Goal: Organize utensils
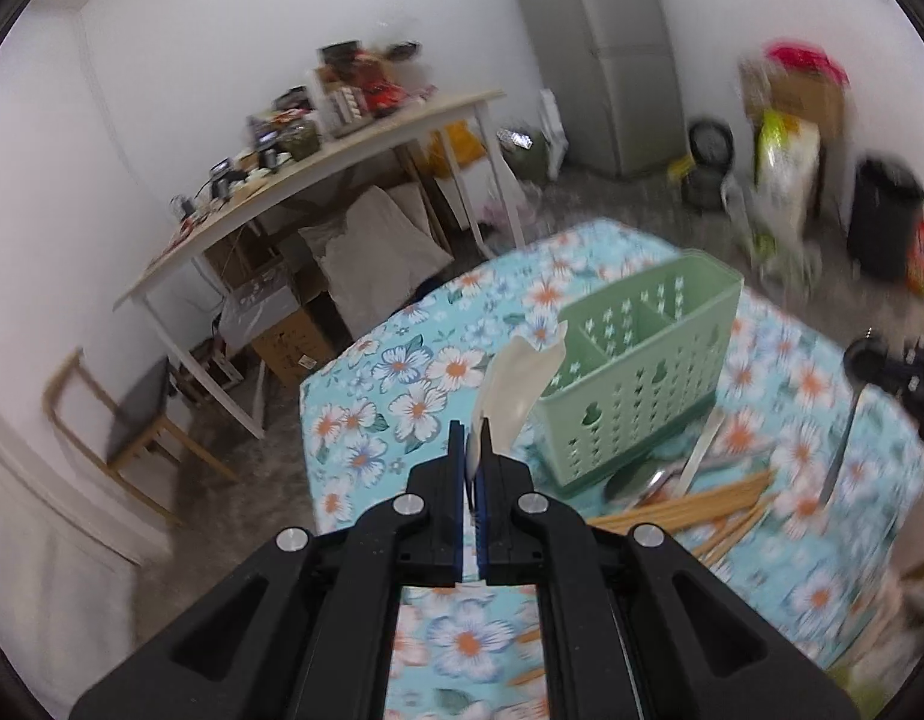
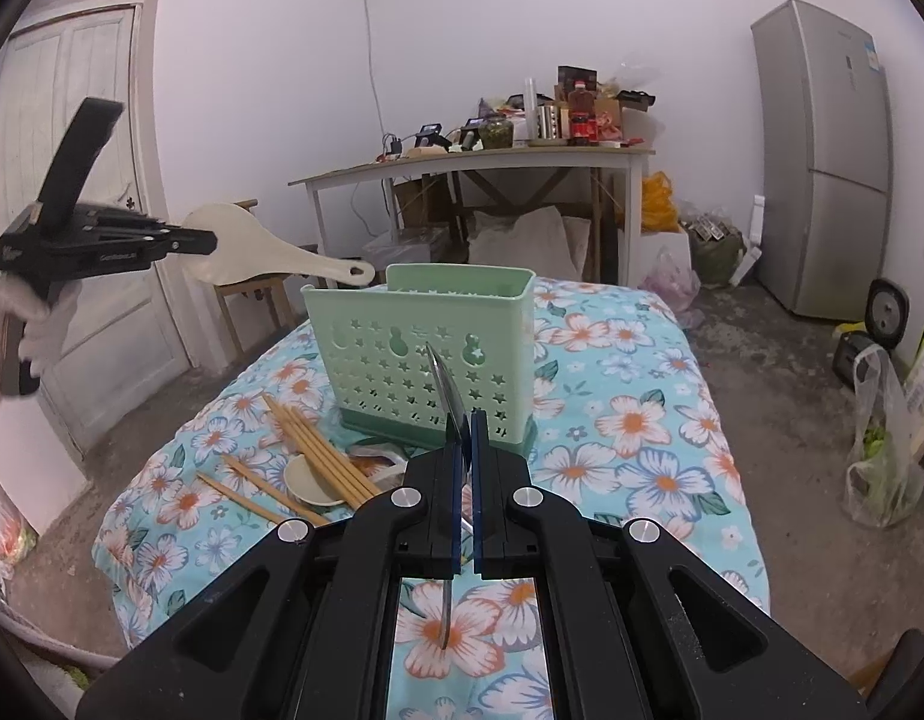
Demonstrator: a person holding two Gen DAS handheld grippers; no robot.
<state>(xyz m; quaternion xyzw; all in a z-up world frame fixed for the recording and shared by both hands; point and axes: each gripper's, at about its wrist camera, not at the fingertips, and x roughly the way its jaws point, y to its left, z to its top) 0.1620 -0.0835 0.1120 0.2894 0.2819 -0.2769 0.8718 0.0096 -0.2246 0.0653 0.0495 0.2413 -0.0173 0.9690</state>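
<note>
My left gripper point(image 1: 475, 429) is shut on a cream rice paddle point(image 1: 516, 387), held in the air to the left of the green utensil caddy point(image 1: 636, 372). In the right wrist view the left gripper point(image 2: 213, 243) holds the paddle point(image 2: 264, 252) with its handle pointing at the caddy point(image 2: 426, 348). My right gripper point(image 2: 465, 420) is shut on a metal utensil point(image 2: 447, 393), held upright in front of the caddy. Wooden chopsticks point(image 2: 318, 450), a cream spoon point(image 2: 315, 480) and a metal spoon point(image 1: 636, 480) lie on the floral tablecloth point(image 2: 630, 456) beside the caddy.
A cluttered white table point(image 2: 480, 159) stands behind against the wall. A grey fridge point(image 2: 822, 156) is at the back right. Bags point(image 2: 882, 456) and a bin point(image 1: 882, 216) sit on the floor. A wooden stool point(image 1: 132, 420) stands to the left.
</note>
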